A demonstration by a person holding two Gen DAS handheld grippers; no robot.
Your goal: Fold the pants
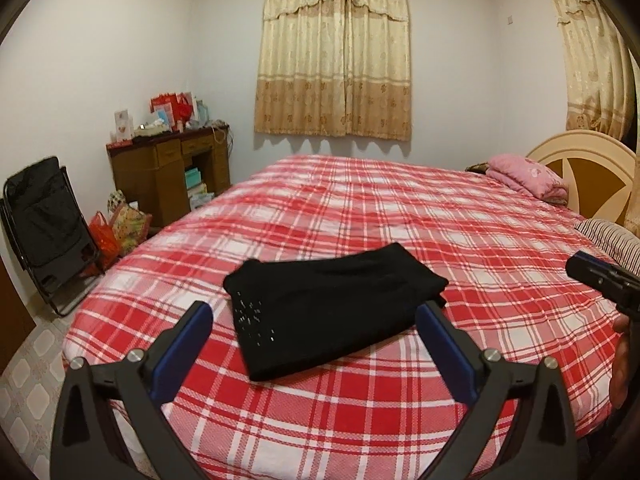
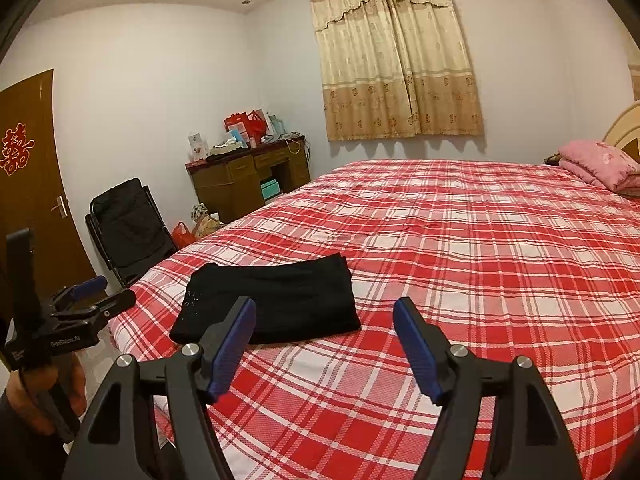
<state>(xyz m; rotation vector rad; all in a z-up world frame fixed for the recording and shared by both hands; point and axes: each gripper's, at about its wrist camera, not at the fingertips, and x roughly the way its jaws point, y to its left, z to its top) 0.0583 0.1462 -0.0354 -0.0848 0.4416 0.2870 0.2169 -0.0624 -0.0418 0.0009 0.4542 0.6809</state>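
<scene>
Black pants [image 1: 328, 308] lie folded into a compact rectangle on the red plaid bed [image 1: 460, 240], small shiny studs showing near their left corner. My left gripper [image 1: 316, 316] hovers just short of the bundle, open, its blue pads wide apart and touching nothing. In the right wrist view the same pants [image 2: 276, 300] rest ahead and to the left. My right gripper [image 2: 324, 308] is open above the bedspread [image 2: 480, 248], nothing between its pads. The left gripper [image 2: 96, 292] also shows at that view's left edge, held by a hand. The right gripper's tip [image 1: 600, 276] enters the left view from the right.
A pink folded quilt [image 1: 528, 176] and a striped pillow [image 1: 612, 240] lie by the headboard [image 1: 592, 164]. Left of the bed stand a wooden desk [image 1: 172, 172] with clutter, a black folding chair [image 1: 44, 224] and bags [image 1: 116, 232] on the floor. A brown door [image 2: 28, 168] is at far left.
</scene>
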